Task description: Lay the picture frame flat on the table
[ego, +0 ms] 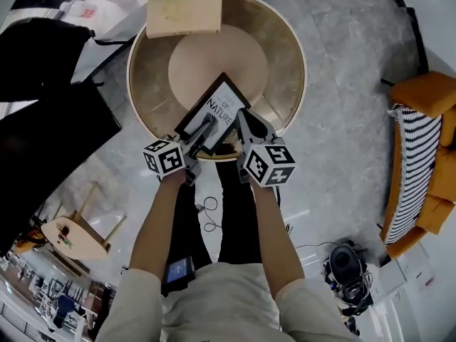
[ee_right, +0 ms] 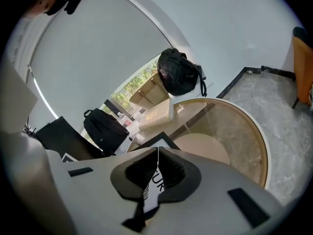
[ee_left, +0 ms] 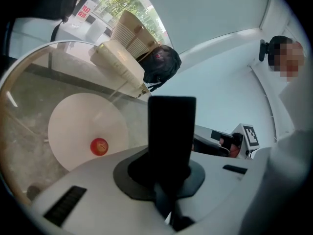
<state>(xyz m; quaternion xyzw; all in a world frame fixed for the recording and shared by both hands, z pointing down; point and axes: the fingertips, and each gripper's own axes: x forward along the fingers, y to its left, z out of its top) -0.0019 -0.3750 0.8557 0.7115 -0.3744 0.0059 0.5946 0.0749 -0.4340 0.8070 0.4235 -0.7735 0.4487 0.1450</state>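
Observation:
The black-edged picture frame [ego: 217,107], printed with "NATURE", rests face up near the front rim of the round glass table [ego: 286,34]; whether it lies fully flat I cannot tell. My left gripper [ego: 208,125] reaches over its lower edge. In the left gripper view my left gripper [ee_left: 168,173] is shut on a flat black part of the frame [ee_left: 172,126] that rises between the jaws. My right gripper [ego: 243,117] sits at the frame's right edge. In the right gripper view my right gripper [ee_right: 157,153] is shut, jaws meeting, with the frame's print [ee_right: 155,181] showing below them.
A cream box [ego: 184,9] lies on the table's far rim. A small red ball [ee_left: 99,146] shows on the pale disc under the glass. A black bag [ego: 43,55] sits left, an orange sofa [ego: 427,162] right, and a small wooden stool [ego: 71,234] near left.

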